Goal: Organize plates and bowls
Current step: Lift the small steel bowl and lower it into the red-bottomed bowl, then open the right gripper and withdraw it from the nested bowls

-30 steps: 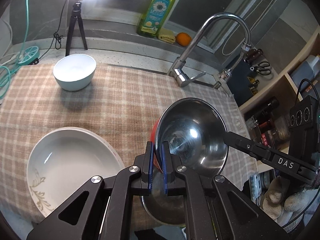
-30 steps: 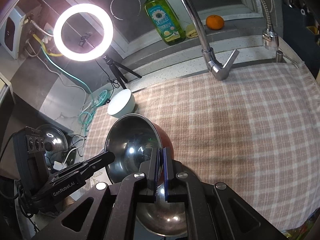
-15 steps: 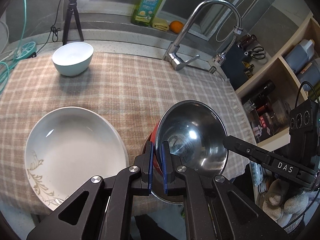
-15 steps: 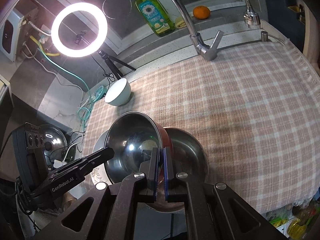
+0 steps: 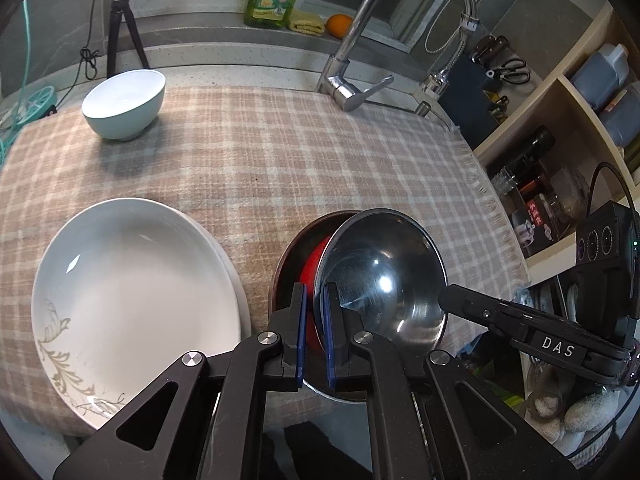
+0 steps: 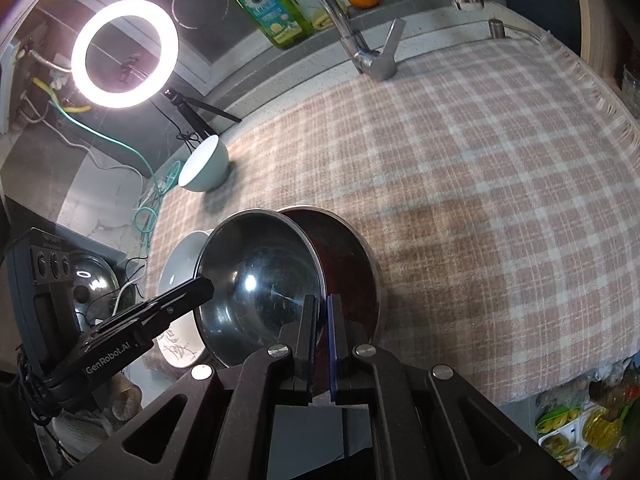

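steel bowl point(image 5: 384, 276) lowered over another bowl point(image 6: 348, 248).

A steel bowl point(image 5: 384, 276) with a red outside is tilted, its shiny inside facing up and toward the viewer, its rim pinched from both sides. It sits partly inside a second steel bowl point(image 6: 352, 264) that rests on the checked cloth near the front edge, at about 6 o'clock. Just beside them, at about 8 o'clock in the left view, lies a wide white plate point(image 5: 132, 300) with a grey leaf pattern on its near rim. A small pale bowl point(image 5: 124, 104) stands upright, well apart, at about 10 o'clock.
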